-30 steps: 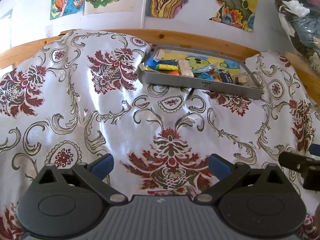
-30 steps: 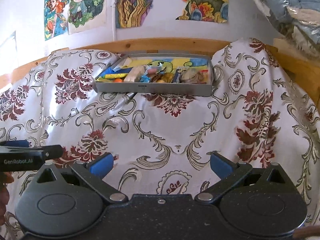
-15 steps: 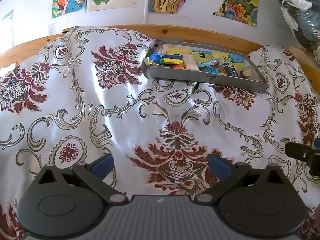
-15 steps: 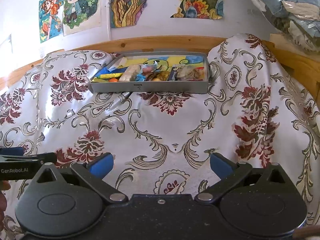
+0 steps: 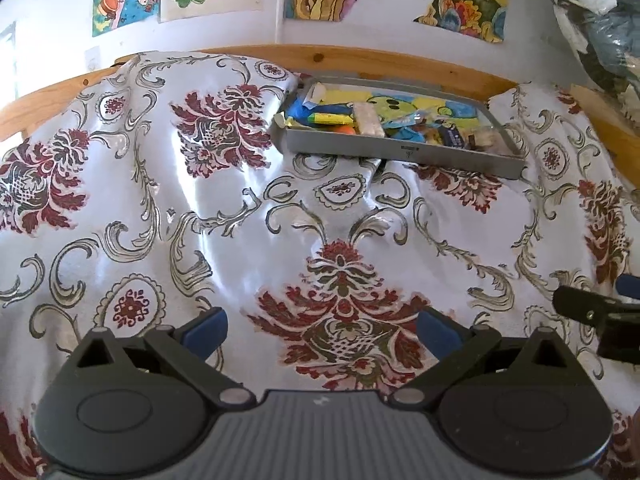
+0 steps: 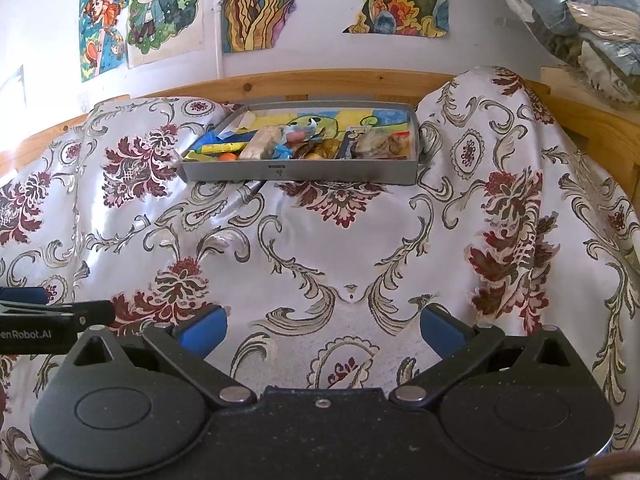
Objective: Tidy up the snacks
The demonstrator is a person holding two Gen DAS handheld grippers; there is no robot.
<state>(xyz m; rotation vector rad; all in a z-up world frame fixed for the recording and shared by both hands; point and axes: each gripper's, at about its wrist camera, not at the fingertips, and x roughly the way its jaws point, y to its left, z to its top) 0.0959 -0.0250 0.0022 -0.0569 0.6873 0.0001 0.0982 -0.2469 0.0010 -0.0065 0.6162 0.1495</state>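
Grey tray (image 6: 298,170), far edge of patterned cloth (image 6: 320,248), against wooden rail: snacks (image 6: 296,142) heaped inside, apparently gathered already. Left gripper (image 5: 322,326) and right gripper (image 6: 322,326): jaws wide apart, empty, well short of tray.

Your left black plastic tongs (image 5: 322,330) carry blue pads (image 5: 204,330) on angled black arms, round pivot discs, silver rivets and a ribbed grey body. Your right black tongs (image 6: 322,330) match, with a speckled black body and one centre screw. White "GenRobot.AI" lettering marks the left tongs' side.
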